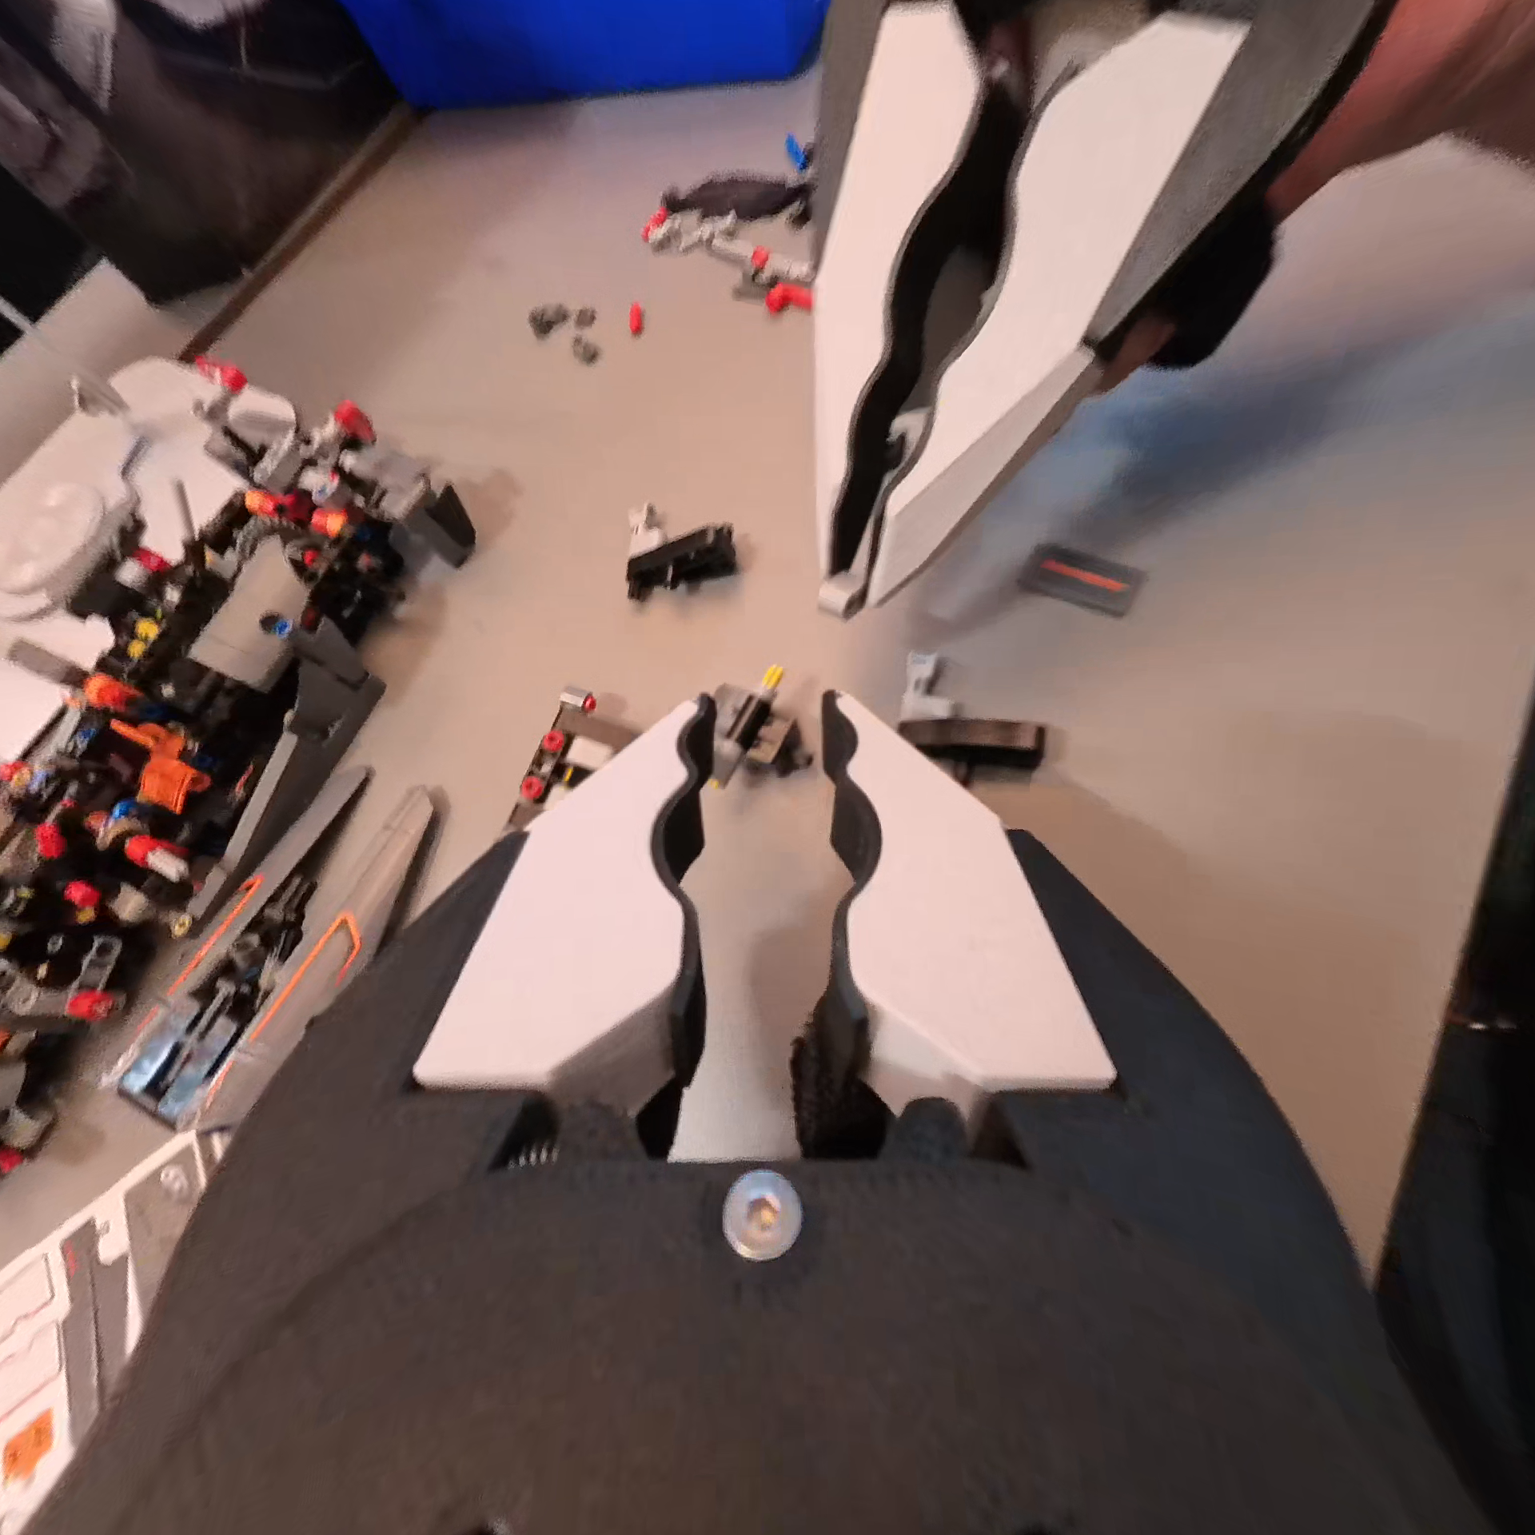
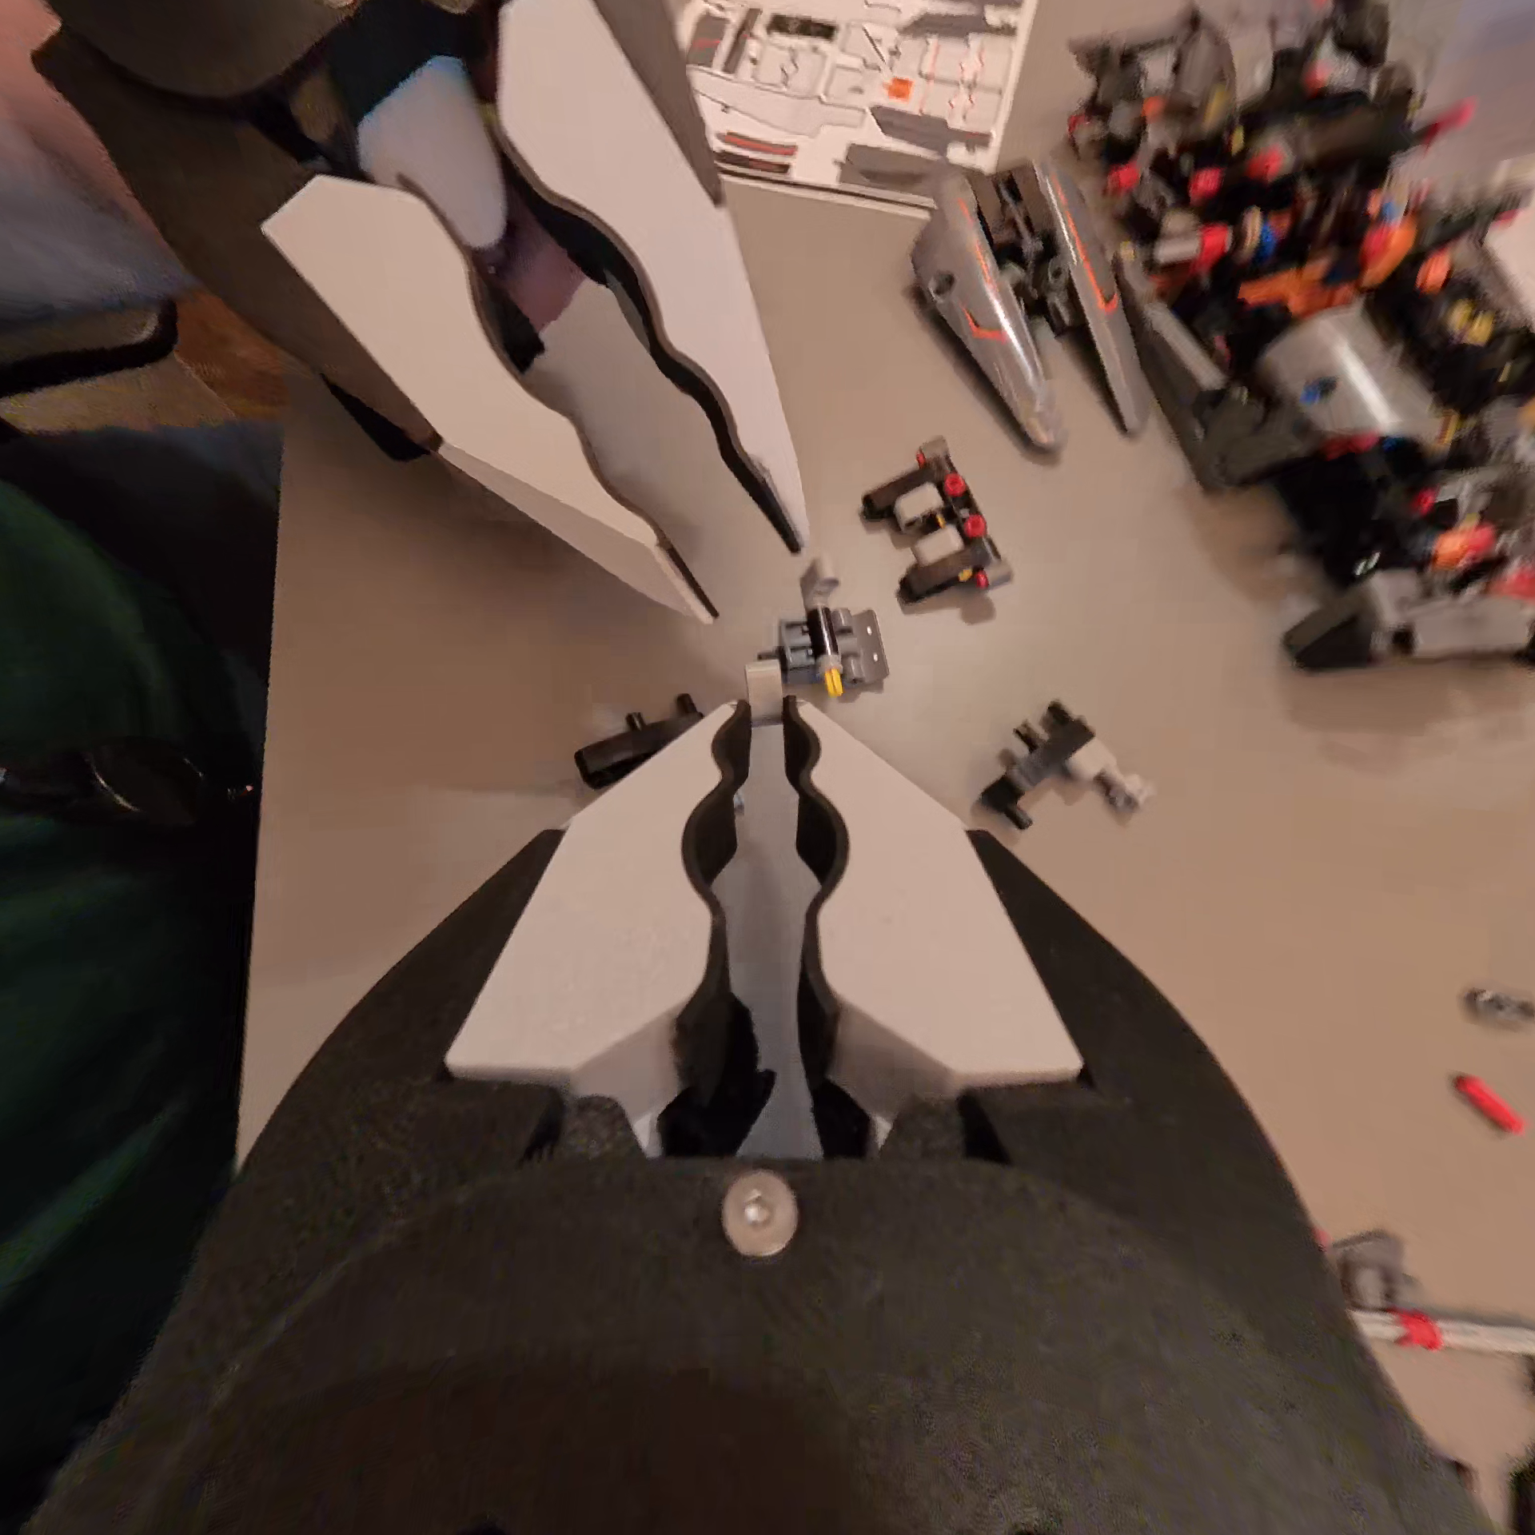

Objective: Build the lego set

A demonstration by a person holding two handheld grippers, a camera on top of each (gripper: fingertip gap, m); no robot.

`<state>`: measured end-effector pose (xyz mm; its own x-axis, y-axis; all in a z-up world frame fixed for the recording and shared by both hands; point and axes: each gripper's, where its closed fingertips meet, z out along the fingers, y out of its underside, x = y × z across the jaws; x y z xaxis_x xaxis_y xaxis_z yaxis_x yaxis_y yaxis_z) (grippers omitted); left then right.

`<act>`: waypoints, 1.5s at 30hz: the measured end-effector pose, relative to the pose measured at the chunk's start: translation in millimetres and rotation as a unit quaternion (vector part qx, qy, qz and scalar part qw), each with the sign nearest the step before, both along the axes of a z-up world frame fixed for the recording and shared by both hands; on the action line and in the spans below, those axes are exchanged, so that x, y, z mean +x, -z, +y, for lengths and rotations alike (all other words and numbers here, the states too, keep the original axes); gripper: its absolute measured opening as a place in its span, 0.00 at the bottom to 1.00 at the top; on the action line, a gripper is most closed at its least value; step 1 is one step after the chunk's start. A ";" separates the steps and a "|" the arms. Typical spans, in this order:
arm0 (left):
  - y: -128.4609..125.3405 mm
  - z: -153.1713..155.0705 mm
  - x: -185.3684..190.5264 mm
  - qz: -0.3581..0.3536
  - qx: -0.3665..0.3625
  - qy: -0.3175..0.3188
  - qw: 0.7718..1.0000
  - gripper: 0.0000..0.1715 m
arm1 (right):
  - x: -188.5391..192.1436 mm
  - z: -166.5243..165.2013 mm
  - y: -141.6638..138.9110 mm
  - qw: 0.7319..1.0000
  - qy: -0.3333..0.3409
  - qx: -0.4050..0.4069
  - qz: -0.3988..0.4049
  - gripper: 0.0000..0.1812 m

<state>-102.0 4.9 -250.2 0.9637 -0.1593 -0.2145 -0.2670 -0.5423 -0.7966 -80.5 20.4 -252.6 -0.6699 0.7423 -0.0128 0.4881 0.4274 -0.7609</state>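
A small grey assembly (image 1: 752, 735) with a black axle and a yellow pin lies on the grey table; it also shows in the right wrist view (image 2: 831, 652). My left gripper (image 1: 764, 706) is open and empty, its tips just short of the assembly on either side. My right gripper (image 2: 764, 706) is shut on a small light grey piece (image 2: 764, 685) and holds it right beside the assembly. In the left wrist view the right gripper (image 1: 843, 590) comes down from the upper right. In the right wrist view the left gripper (image 2: 752, 581) comes in from the upper left.
The large part-built model (image 1: 166, 664) fills the left side, with grey wedge panels (image 1: 274, 955) beside it. A black block with red pins (image 2: 939, 532), a black and grey sub-assembly (image 2: 1055, 764) and a black curved piece (image 2: 631, 743) lie close by. A printed sheet (image 2: 855, 83), a blue bin (image 1: 581, 41) and loose parts (image 1: 731, 241) lie farther off. Both grippers' tips are close together, under 4 cm apart.
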 end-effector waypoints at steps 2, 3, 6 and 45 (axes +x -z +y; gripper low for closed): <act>-8.1 2.3 10.5 -0.020 0.013 0.017 1.000 0.11 | -0.4 -4.6 -5.6 0.998 -0.021 0.041 0.038 0.03; -9.0 3.2 15.6 -0.045 0.012 0.025 0.999 0.11 | -1.4 -5.4 -8.0 0.995 -0.029 0.070 0.060 0.03; -19.2 6.4 21.3 -0.141 0.035 0.027 0.989 0.10 | -4.8 -4.0 -14.8 0.981 -0.036 0.153 0.115 0.03; -85.7 -1.3 37.7 -0.360 0.274 0.090 0.887 0.05 | 11.4 -21.8 -92.7 0.891 0.028 -0.448 0.066 0.02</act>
